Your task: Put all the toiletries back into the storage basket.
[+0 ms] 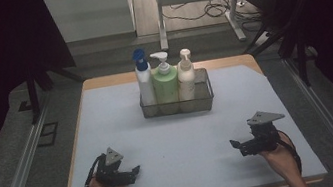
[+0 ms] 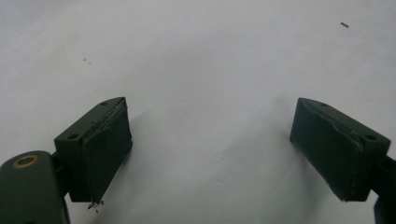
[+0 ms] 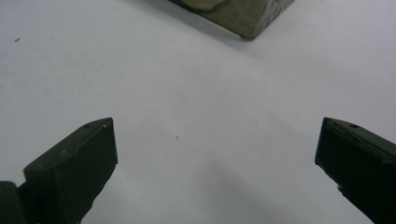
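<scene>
At six o'clock on the bench (image 1: 107, 113): left tool (image 1: 134, 171) and right tool (image 1: 236, 144), jaws spread wide, holding nothing. Toward twelve o'clock, wire basket (image 1: 203, 99) with three pump bottles (image 1: 166, 83), untouched. Likely next: reach forward, pick one bottle

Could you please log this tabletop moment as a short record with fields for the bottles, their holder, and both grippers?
holder: mesh basket, far centre of the table
bottles: three upright in the basket, in a row
left bottle: white with blue cap
middle bottle: green pump bottle
right bottle: cream pump bottle
left gripper: open, fingers apart over bare mat, holding nothing
right gripper: open, holding nothing, basket corner ahead
contact: neither gripper touches the basket
</scene>
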Available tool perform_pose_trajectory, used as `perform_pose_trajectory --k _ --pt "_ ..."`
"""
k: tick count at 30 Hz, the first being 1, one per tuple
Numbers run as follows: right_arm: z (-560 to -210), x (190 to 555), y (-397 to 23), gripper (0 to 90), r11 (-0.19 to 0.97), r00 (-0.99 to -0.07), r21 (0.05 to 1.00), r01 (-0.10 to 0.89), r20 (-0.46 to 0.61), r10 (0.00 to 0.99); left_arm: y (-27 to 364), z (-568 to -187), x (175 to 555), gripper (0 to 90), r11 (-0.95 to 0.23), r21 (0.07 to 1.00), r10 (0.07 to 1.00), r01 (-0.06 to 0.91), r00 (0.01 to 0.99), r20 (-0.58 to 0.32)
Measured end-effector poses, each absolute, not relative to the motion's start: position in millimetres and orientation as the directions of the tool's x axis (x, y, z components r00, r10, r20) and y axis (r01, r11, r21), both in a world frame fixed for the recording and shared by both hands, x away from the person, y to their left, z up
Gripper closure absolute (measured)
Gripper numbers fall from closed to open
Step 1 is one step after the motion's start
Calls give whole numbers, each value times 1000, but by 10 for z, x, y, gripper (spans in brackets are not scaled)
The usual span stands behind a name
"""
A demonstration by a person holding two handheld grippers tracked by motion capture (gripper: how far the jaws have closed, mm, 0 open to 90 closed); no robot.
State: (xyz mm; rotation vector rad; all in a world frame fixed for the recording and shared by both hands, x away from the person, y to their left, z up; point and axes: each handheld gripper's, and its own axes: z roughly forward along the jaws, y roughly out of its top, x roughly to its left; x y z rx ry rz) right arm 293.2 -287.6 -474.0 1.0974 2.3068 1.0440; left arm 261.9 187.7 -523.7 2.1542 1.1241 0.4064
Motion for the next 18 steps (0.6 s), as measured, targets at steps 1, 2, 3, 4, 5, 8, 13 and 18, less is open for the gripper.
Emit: perform_pose_trajectory --k 1,2,3,4,5,8,13,18 --pt "-4783 2925 -2887 0 412 -621 759 505 -13 784 1877 -5237 2619 122 -409 682 813 606 581 -29" --pt "-4830 2921 -2897 0 409 -620 757 509 -7 784 1876 -5237 2619 122 -409 682 813 606 581 -30" --pt "-4877 2917 -2905 0 410 -620 753 514 -4 785 1877 -5237 2619 122 -409 682 813 606 581 -29" --pt "-4924 2916 -2911 0 413 -619 749 518 -6 786 1876 -5237 2619 122 -408 683 813 606 581 -30" --pt "-4967 2915 -2912 0 415 -618 744 523 -5 786 1876 -5238 2619 122 -408 683 813 606 581 -30" --pt "-5078 2919 -2915 0 431 -619 731 528 -16 785 1877 -5237 2619 122 -408 682 813 607 581 -30" --pt "-5206 2940 -2905 0 463 -628 690 556 -16 778 1876 -5237 2620 122 -408 682 813 607 581 -30" --pt "-5216 2946 -2915 0 456 -627 688 564 -2 779 1876 -5237 2619 122 -410 680 813 607 582 -29"
